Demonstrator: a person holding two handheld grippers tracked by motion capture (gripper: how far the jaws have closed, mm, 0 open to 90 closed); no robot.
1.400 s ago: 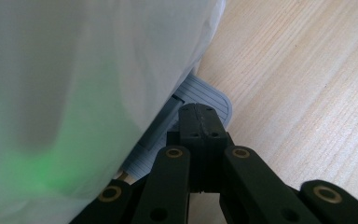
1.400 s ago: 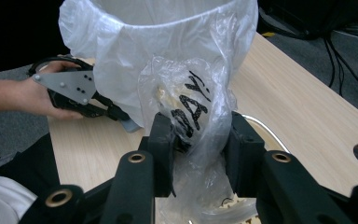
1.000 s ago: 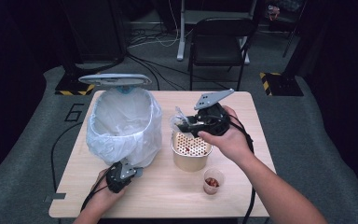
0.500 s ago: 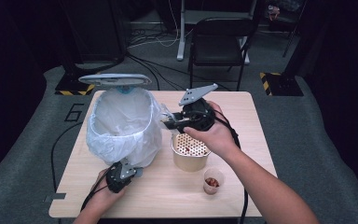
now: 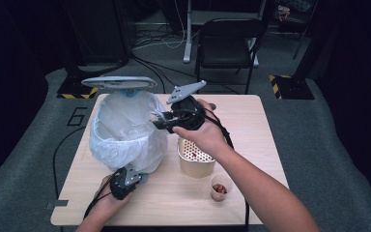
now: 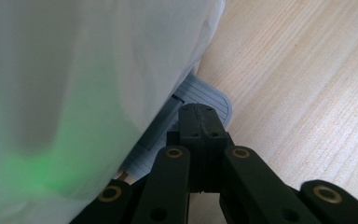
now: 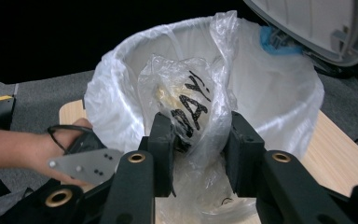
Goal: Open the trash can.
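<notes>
Perforated container [image 5: 195, 157]: beige, round-cornered, top dotted with holes; stands on the counter at frame centre, slightly below middle.
Small cup [image 5: 220, 187]: clear, reddish-brown pieces inside; lower right of centre, just beside the perforated container, apart from it.
Counter [image 5: 261, 140]: light wood, rectangular; bare surface toward the right edge.
Folding chair [image 5: 229, 41]: dark, upper centre, behind the counter on the floor.
Floor [image 5: 328, 145]: grey carpet; a large "6" [image 5: 77, 116] marked at left of the counter.
Hazard tape [image 5: 278, 79]: yellow-black strips, upper right and upper left.
Cables [image 5: 147, 36]: loose on floor, upper centre.
</notes>
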